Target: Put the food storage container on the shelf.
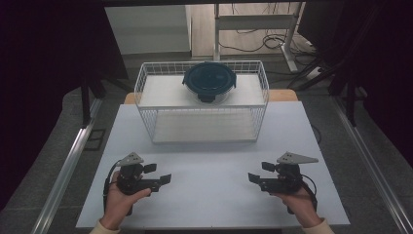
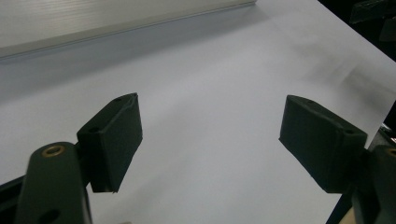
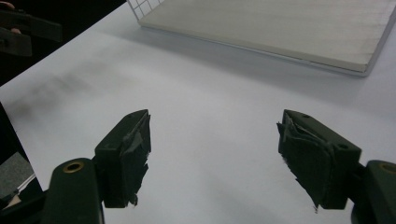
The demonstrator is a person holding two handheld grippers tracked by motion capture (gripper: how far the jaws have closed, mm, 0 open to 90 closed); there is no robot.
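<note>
High view shows both the left hand-held gripper [image 1: 159,173] and the right hand-held gripper [image 1: 259,172] spread and pinching nothing, low over the bench [image 1: 209,204]. Well ahead of them, the round lidded container [image 1: 209,82] sits on the wire rack [image 1: 146,87]. We judge it rigid, smooth-walled, possibly glass and fairly heavy; take it at opposite lid clips.

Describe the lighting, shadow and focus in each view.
High view: sharp and evenly lit on the white table, with dark, underexposed surroundings. Left gripper view: near black jaws soft, a grey shadow band under the pale shelf edge. Right gripper view: faint smudged shadows on the table, frayed jaw pads fairly crisp.
</note>
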